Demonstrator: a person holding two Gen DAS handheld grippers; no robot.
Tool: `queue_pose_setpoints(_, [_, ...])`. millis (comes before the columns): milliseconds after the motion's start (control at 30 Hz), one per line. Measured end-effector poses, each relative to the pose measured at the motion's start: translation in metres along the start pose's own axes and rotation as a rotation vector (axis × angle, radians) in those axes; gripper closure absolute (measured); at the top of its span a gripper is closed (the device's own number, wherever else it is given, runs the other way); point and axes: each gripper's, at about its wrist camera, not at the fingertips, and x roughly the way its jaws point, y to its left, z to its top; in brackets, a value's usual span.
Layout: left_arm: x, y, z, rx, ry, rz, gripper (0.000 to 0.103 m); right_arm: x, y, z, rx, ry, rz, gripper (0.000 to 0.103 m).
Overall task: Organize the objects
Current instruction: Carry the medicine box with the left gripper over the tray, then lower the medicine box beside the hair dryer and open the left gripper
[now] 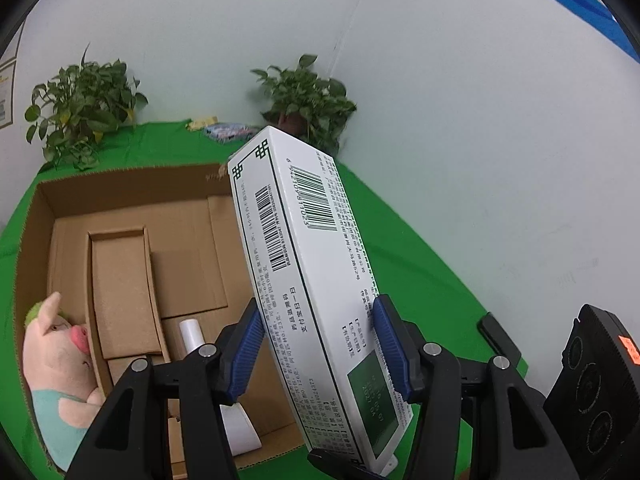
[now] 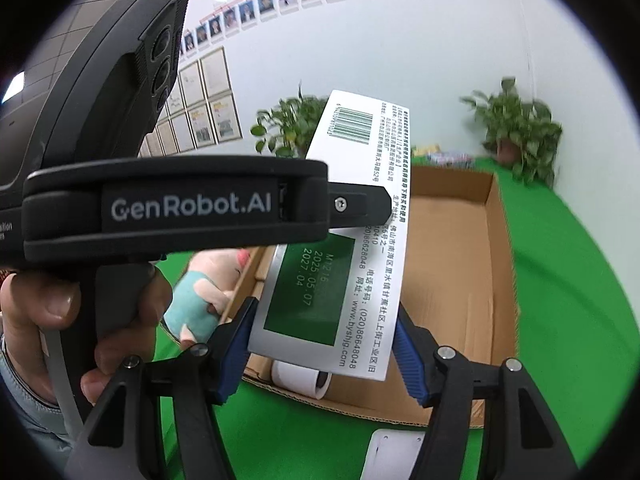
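A long white medicine box [image 1: 304, 264] with barcodes and a green panel is clamped between the blue pads of my left gripper [image 1: 320, 352], tilted above the open cardboard box [image 1: 36, 232]. In the right wrist view the same medicine box [image 2: 344, 240] sits between the fingers of my right gripper [image 2: 324, 344]; the left pad touches its edge, the right pad looks just apart. The left gripper's body [image 2: 176, 204] crosses in front. A pink pig plush [image 1: 56, 360] leans at the carton's left wall, and a white paper roll [image 1: 192, 336] lies inside.
The carton [image 2: 496, 240] stands on a green cloth [image 1: 400, 264] and holds a smaller cardboard tray [image 1: 120, 292]. Two potted plants [image 1: 84, 108] [image 1: 308, 100] stand by the white wall. Small packets [image 1: 228, 130] lie at the back. A flat white object [image 2: 396, 452] lies near the front edge.
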Motion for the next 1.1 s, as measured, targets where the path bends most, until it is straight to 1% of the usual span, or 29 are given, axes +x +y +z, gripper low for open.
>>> queue_pose_setpoints(133, [0.043,0.016,-0.009,-0.024,0.06,0.021,0.05,0.025,-0.016,-0.006,0.04,0.069,0.026,0.04])
queue_pose_setpoints(267, [0.079,0.028,-0.019,-0.046,0.131,0.037,0.05,0.042,-0.024,-0.019,0.078,0.134,0.046,0.04])
queue_pose_setpoints(567, [0.143,0.048,-0.045,-0.091,0.253,0.051,0.051,0.077,-0.038,-0.048,0.126,0.257,0.057,0.04])
queue_pose_setpoints(800, [0.173,0.054,-0.055,-0.122,0.306,0.048,0.05,0.091,-0.044,-0.058,0.14,0.325,0.053,0.04])
queue_pose_setpoints(933, [0.181,0.051,-0.057,-0.111,0.323,0.055,0.051,0.097,-0.043,-0.063,0.128,0.362,0.036,0.041])
queue_pose_setpoints(1100, [0.192,0.052,-0.056,-0.13,0.333,0.042,0.051,0.099,-0.044,-0.066,0.121,0.397,0.021,0.04])
